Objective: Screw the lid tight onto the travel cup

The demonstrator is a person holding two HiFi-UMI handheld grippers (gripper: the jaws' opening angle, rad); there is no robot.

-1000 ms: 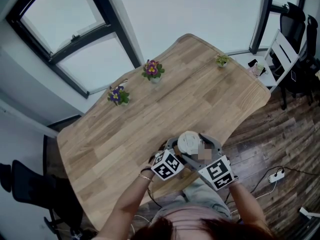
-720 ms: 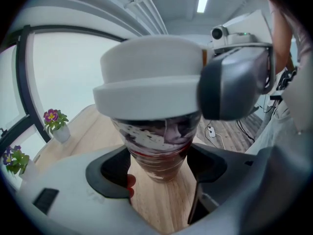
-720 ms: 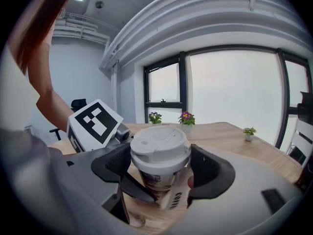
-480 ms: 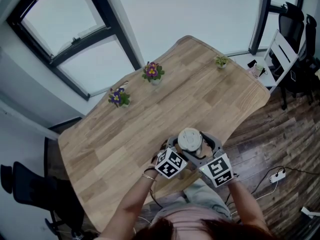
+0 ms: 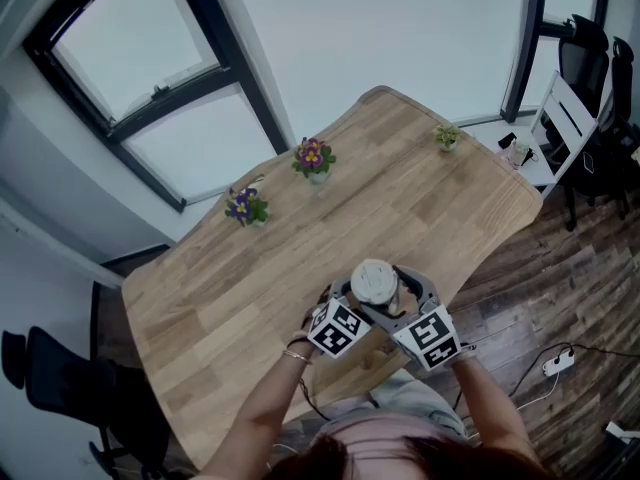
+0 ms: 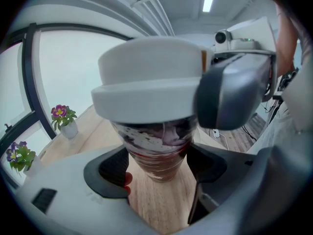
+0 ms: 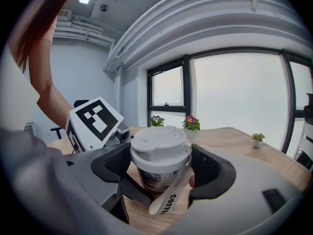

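Soft daylight from the windows (image 5: 150, 78) fills all views; gripper views bulge fisheye, edges dark, near lid (image 6: 146, 87) blurred.

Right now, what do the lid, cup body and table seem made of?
The lid looks like matte white plastic: moulded rim and raised top. The cup body seems printed paper, though plastic is possible: dark-and-white pattern, dull surface. The table looks like wood or veneer: pale planks, visible grain.

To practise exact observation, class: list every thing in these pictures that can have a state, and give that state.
lid: sitting level on the travel cup; how tight it is cannot be told.
travel cup: upright, capped.
right gripper: shut on the lid.
left gripper: shut on the travel cup's body.
flower pots: upright.
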